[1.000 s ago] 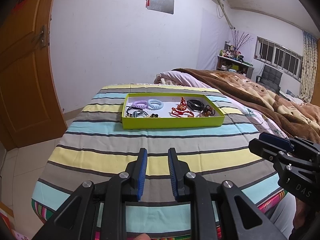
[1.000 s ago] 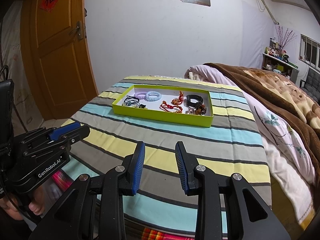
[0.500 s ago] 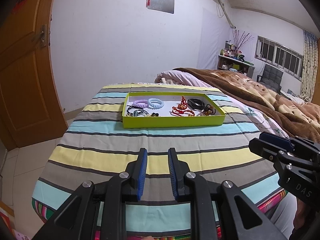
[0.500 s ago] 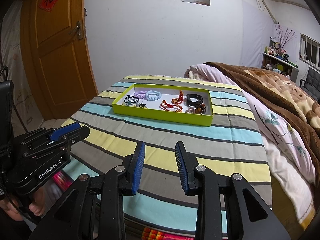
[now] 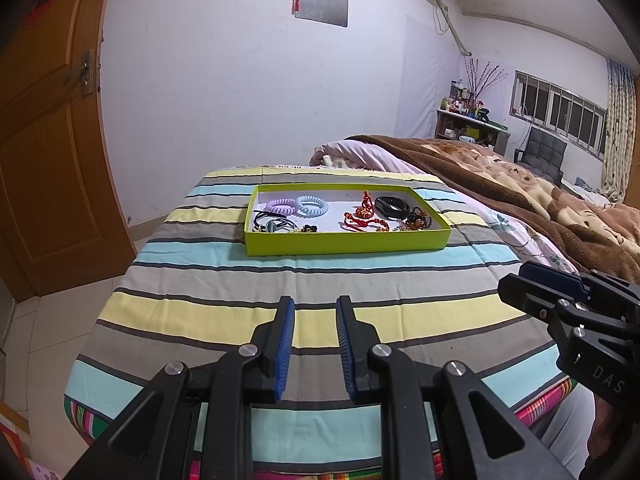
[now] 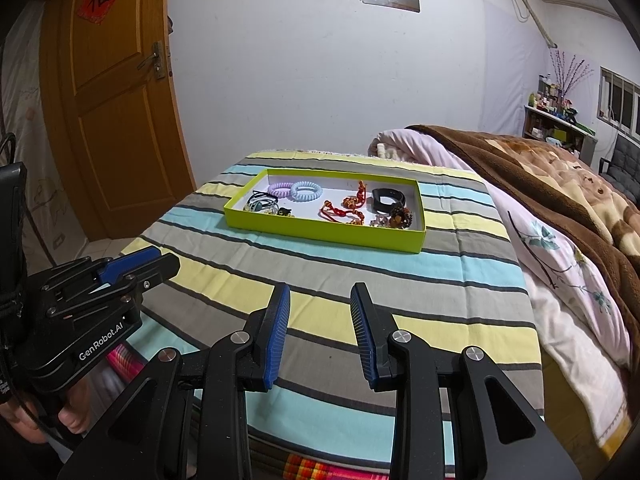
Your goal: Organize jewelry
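Observation:
A lime-green tray (image 5: pixel 344 243) (image 6: pixel 320 232) sits far ahead on the striped cloth. It holds a purple coil hair tie (image 5: pixel 279 204), a blue coil hair tie (image 5: pixel 312 205), dark hair ties (image 5: pixel 272 222), red cord bracelets (image 5: pixel 362 216), a black band (image 5: pixel 393 207) and a beaded bracelet (image 5: pixel 418 218). My left gripper (image 5: pixel 315 308) is open and empty, low over the near stripes. My right gripper (image 6: pixel 320 294) is open and empty, also well short of the tray. Each gripper shows at the side of the other's view.
The striped cloth (image 5: pixel 224 280) covers a table whose front edge is just below the grippers. A bed with a brown blanket (image 5: pixel 520 184) runs along the right. A wooden door (image 6: pixel 116 100) stands at the left. The floor drops away to the left.
Both views have moved slightly forward; the tray appears a bit nearer. Both grippers stay open and empty.

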`<state>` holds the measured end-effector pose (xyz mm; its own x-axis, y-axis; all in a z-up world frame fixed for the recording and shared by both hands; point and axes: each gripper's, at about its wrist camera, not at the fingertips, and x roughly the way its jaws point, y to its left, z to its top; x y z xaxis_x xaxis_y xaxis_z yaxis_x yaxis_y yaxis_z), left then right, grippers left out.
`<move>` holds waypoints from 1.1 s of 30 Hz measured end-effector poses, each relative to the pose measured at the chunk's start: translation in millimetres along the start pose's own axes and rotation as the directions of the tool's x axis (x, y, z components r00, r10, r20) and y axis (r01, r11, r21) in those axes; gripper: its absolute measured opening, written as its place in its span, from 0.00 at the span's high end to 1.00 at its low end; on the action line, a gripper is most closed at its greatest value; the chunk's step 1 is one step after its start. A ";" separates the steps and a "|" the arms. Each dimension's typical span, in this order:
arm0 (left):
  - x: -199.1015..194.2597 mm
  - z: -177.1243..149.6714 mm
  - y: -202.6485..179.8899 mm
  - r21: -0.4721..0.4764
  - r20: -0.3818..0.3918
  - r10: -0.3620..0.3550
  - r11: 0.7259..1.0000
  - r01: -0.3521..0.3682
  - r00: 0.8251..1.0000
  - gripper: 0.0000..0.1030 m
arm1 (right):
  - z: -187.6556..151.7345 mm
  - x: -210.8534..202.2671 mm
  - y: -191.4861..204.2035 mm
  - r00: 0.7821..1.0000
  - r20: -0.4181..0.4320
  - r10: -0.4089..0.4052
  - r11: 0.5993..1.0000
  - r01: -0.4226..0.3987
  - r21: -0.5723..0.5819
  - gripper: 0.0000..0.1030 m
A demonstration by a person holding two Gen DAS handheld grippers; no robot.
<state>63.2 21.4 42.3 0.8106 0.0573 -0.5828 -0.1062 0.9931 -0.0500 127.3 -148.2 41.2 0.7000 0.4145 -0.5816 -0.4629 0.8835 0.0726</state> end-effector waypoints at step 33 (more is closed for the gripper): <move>3.4 -0.5 -0.1 0.004 -0.012 0.002 1.000 -0.002 1.000 0.80 | 0.1 -0.1 -0.1 1.000 -0.002 0.000 1.000 0.000 0.000 0.69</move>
<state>65.6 21.4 39.9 0.8036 0.0580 -0.5923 -0.1052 0.9934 -0.0454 127.3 -148.2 41.4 0.6989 0.4143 -0.5830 -0.4630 0.8834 0.0727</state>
